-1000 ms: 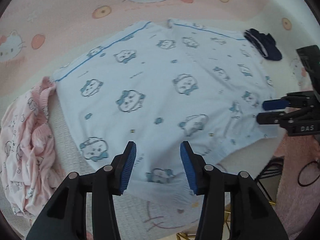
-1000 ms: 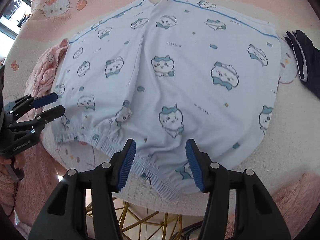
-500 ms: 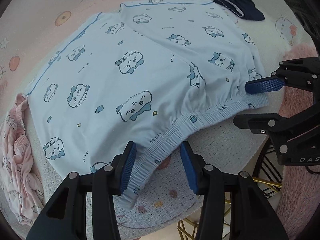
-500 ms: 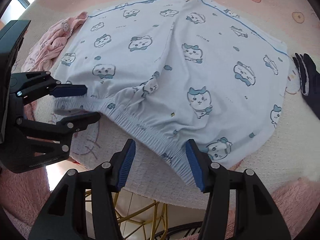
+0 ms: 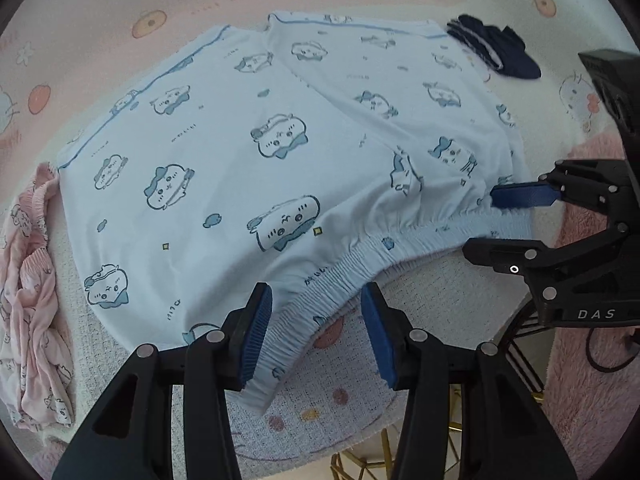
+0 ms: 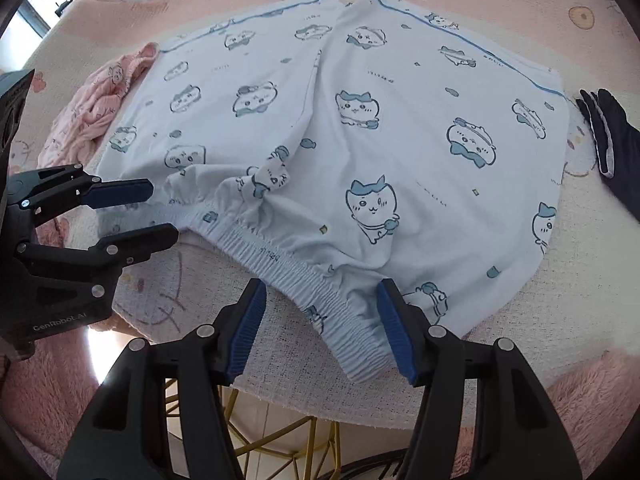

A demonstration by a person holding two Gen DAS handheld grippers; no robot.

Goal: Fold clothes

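We note the pale blue shorts (image 5: 280, 168) lying spread flat on the tabletop (image 5: 420, 304), which is covered by a pink cartoon-cat cloth. Their elastic waistband (image 6: 280, 264) faces us at the near edge. A pink garment (image 5: 28, 300) is bunched at the left, and a dark navy item (image 5: 496, 52) sits at the far right.

Change over the last second: both grippers have dropped from a higher, more overhead view to the waistband, one toward each end. The left gripper (image 5: 316, 336) is wide open, and the waistband's left end lies between its fingers without being pinched. The right gripper (image 6: 320, 332) is likewise wide open, straddling the band's right end.

Our judgement: both are lined up to take the waistband; closing on it would let the near edge be lifted for a fold. No fold shows in the shorts now.
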